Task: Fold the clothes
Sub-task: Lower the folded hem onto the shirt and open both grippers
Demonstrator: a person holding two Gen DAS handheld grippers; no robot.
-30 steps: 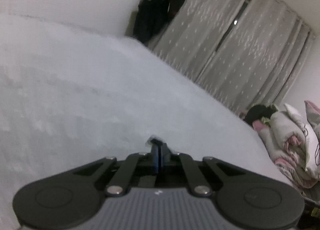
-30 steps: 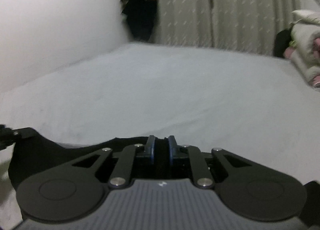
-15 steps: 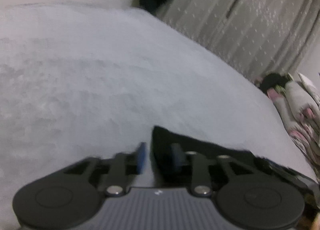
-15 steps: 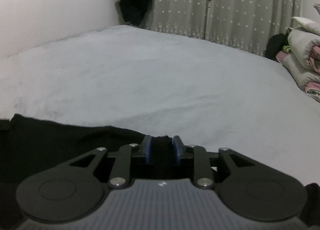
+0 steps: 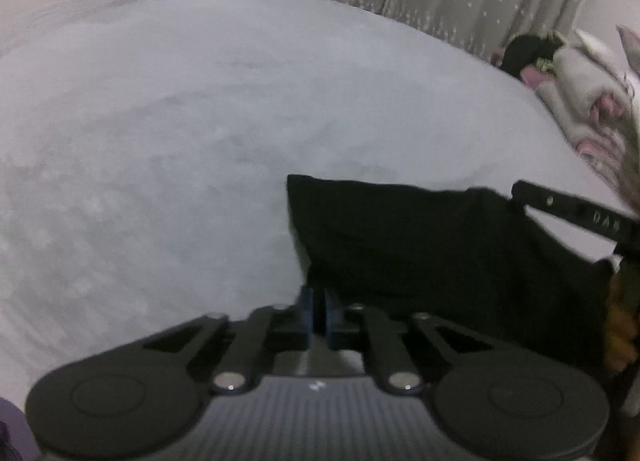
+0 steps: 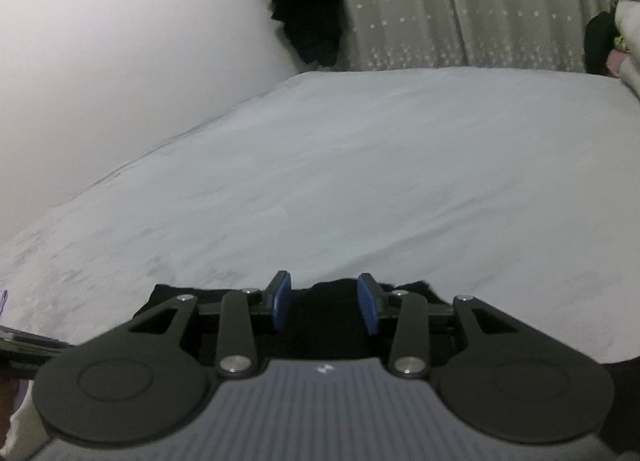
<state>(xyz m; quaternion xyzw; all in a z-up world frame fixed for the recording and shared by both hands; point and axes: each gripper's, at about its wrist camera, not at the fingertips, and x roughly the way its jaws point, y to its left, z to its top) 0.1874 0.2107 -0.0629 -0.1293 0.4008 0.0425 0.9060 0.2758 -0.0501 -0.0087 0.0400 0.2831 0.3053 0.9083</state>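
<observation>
- The step in hand looks like the end of one fold: the black garment lies as a flat dark shape on the near part of the bed, and both grippers are at its near edge.
- The left gripper has its blue pads pressed together. A dark strip shows in the narrow slit between them, just at the garment's lower left edge, but I cannot tell if cloth is really pinched there.
- The right gripper has its jaws opening; they stand partly apart. The black cloth lies between and under the pads, yet the pads do not press on it, so I judge it is being let go.
- In the left wrist view the other gripper's finger reaches over the far right corner of the garment.
- The next move, in my judgement, calls for the right gripper to come free of the cloth without dragging it, and then for both to take a new edge for the next fold.
- The bed has a pale grey, slightly fuzzy cover with no wrinkles of note.
- Behind it hang grey curtains with small white stars, and a plain white wall stands on the left.
- A dark piece of clothing hangs in the corner, and a pile of folded bedding sits at the right side.
</observation>
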